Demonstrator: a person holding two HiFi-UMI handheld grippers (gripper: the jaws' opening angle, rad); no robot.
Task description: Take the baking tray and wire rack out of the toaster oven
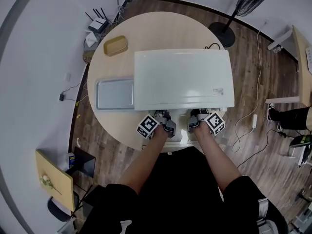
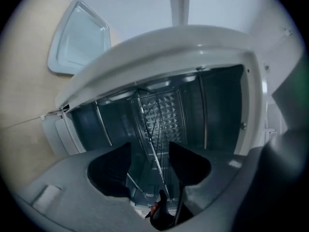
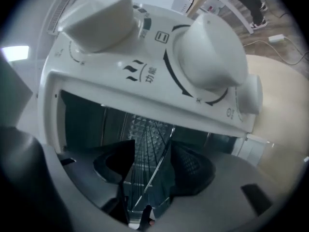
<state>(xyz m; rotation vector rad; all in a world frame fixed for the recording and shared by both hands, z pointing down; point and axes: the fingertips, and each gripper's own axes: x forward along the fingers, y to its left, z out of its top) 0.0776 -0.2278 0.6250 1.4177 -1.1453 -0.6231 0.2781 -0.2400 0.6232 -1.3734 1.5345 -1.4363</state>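
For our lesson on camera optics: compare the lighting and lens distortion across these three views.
Head view: even light, fisheye curving the scene around the round table. Left gripper view: black vignette corners, toaster oven cavity dim. Right gripper view: near knobs swollen and bright, cavity shadowed.

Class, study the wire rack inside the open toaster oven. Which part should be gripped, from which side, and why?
Grip the wire rack's front edge, coming in level through the toaster oven's open front. The rack lies flat and thin and is walled in on every other side, so one jaw probably goes above the edge and one below, with a hold near each end to keep it level.
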